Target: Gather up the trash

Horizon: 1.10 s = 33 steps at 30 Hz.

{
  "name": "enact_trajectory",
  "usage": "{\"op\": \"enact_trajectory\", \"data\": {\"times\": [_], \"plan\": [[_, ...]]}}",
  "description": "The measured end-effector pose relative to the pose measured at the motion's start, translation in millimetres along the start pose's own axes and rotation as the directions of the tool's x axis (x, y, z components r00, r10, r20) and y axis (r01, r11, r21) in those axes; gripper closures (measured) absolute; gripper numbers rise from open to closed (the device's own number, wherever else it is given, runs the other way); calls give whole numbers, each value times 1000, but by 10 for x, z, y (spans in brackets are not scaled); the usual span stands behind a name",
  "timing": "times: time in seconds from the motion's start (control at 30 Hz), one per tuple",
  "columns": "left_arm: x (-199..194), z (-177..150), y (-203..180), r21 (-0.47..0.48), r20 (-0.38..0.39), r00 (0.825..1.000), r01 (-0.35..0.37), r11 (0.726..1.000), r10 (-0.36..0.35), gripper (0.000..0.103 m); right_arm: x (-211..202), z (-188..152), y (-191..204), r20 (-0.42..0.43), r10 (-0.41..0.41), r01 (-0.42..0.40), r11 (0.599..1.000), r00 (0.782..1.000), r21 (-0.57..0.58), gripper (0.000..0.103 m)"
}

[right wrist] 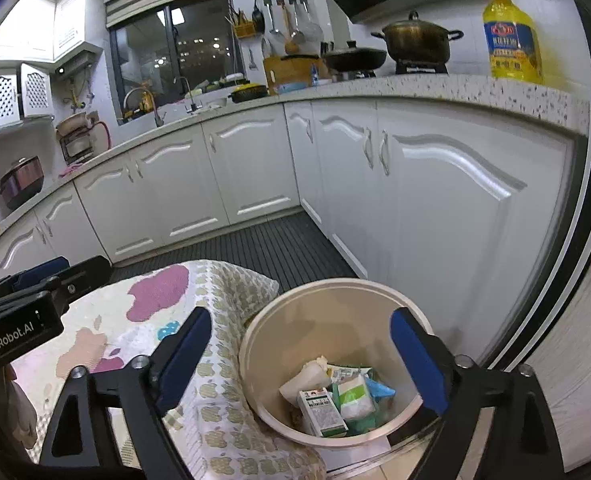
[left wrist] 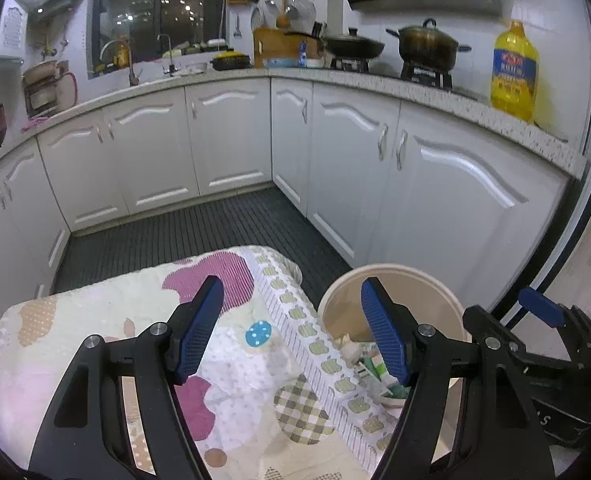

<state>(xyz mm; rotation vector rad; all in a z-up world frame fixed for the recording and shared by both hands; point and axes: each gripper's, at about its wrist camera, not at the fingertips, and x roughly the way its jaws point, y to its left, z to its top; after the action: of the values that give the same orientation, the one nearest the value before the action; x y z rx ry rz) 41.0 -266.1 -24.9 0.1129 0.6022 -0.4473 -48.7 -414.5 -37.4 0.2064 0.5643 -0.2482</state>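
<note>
patterned cloth is draped over a low surface at the left, and the left gripper is held above it, jaws spread, nothing between them. just beside the cloth, a beige bin holds cartons and wrappers. the right gripper is held above the bin, spread wide and empty.

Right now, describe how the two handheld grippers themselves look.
Both are alike: the left gripper and right gripper have matte black angular arms with cut-out slots and silver pivot bolts, ending in flat blue fingers with a dotted grip texture. The left's black body, seen from the right wrist, bears white "GenRobot.AI" lettering.
</note>
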Motion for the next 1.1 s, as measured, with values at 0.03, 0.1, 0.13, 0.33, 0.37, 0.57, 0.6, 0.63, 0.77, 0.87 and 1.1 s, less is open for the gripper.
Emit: {"op": "enact_trajectory", "data": {"times": [0.03,0.1,0.13,0.33,0.37,0.57,0.6,0.63,0.77,0.87,1.1], "plan": [[-32,4,12,-2,8,1000,4,1000,-4,32,-23,6,16,7,2,-2,1000,1000,-2,6],[-77,13,29,-3,20,1000,4,1000,-4,32,-66,16,49,19,3,-3,1000,1000,-8,5],[-89,21,21,-3,25,1000,2,1000,-2,32,-83,19,59,23,2,-2,1000,1000,-10,4],[-210,41,33,11,68,998,-8,1000,7,32,-162,30,106,40,12,-12,1000,999,-13,0],[-232,42,30,13,73,997,-8,1000,7,32,-169,33,116,40,13,-12,1000,999,-13,0],[-319,64,60,12,96,995,0,1000,-2,32,-183,44,106,46,11,-11,1000,999,-13,0],[-329,67,75,4,99,995,6,1000,-6,32,-192,46,101,48,11,-10,1000,999,-13,0],[-341,65,87,-1,100,995,10,1000,-10,32,-205,47,95,52,8,-8,1000,999,-13,0],[-360,76,150,-32,102,994,38,999,-35,32,-247,62,80,63,2,-2,1000,998,-13,0],[-366,83,157,-28,100,995,32,999,-29,25,-259,76,67,66,2,-2,1000,998,-12,0],[-407,96,181,-30,119,993,31,999,-27,23,-267,90,90,69,-1,3,1000,998,-26,0]]}}
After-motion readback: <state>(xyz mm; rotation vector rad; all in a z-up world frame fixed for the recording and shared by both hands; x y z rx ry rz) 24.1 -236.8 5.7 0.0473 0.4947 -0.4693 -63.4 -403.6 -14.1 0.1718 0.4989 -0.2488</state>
